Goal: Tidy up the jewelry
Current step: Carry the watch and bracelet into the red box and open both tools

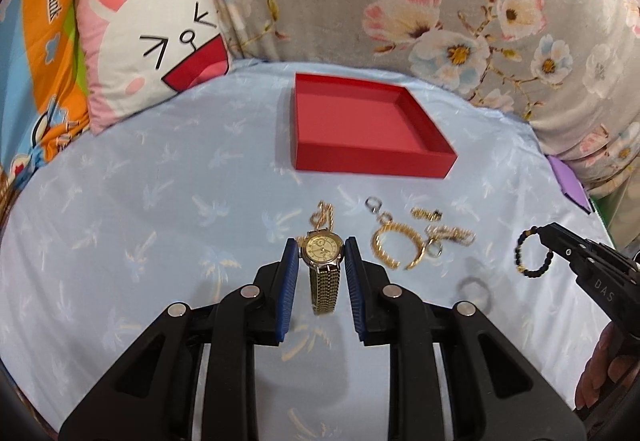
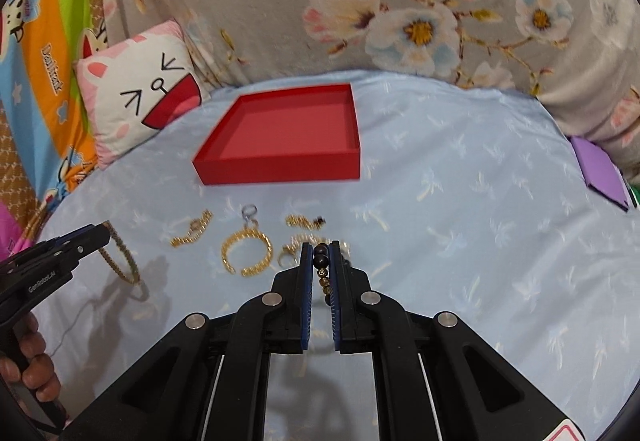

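Above bedsheet [image 1: 120, 201], left gripper [image 1: 321, 253] clamps watch [image 1: 322, 251] (lifted)

Bare blue sheet [image 2: 460, 225] lies open right of the red box [image 2: 280, 165] — loose gold jewelry [image 2: 246, 253] crowds its near side.

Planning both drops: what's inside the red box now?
The shallow red cardboard box shows only its bare pink floor, no jewelry. Its near wall hides a thin strip of floor behind it.

Bed [image 1: 120, 201]: red tray [image 1: 400, 161], jewelry [image 1: 396, 245]
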Tool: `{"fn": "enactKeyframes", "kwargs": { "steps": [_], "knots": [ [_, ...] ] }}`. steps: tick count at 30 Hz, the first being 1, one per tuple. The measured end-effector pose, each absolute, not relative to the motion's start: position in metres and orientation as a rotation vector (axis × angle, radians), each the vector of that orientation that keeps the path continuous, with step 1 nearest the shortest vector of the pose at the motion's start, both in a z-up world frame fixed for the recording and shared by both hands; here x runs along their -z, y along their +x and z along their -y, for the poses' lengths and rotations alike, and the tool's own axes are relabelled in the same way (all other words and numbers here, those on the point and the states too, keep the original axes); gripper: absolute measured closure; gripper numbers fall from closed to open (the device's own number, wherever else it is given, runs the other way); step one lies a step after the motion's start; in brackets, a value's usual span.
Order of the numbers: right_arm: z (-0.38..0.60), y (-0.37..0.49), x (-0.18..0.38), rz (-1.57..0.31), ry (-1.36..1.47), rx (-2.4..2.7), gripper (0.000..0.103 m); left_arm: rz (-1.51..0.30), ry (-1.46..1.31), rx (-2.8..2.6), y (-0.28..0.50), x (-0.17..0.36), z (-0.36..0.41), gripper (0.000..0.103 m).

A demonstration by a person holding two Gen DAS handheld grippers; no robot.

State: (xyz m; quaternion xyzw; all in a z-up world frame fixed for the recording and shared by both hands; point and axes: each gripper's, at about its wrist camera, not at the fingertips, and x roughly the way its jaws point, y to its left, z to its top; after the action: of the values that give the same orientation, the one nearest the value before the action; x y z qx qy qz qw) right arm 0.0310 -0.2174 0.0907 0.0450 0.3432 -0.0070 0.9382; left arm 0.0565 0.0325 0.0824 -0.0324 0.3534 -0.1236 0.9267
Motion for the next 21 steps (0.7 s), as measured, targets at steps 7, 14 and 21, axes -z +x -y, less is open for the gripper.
{"fn": "enactKeyframes", "kwargs": {
  "steps": [7, 14, 21],
  "knots": [
    [0.222, 0.089, -0.118, -0.684, 0.116, -0.068, 0.096, -0.660, -0.027, 0.304, 0.107, -0.128, -0.015, 0.080],
    [0.220, 0.196, -0.135, -0.695, 0.109, -0.123, 0.096, -0.638, 0.007, 0.343, 0.207, -0.149, 0.017, 0.080],
    [0.228, 0.322, -0.122, -0.742, 0.181, -0.197, 0.096, -0.697, -0.010, 0.366, 0.323, -0.132, 0.046, 0.080]
  ]
}}
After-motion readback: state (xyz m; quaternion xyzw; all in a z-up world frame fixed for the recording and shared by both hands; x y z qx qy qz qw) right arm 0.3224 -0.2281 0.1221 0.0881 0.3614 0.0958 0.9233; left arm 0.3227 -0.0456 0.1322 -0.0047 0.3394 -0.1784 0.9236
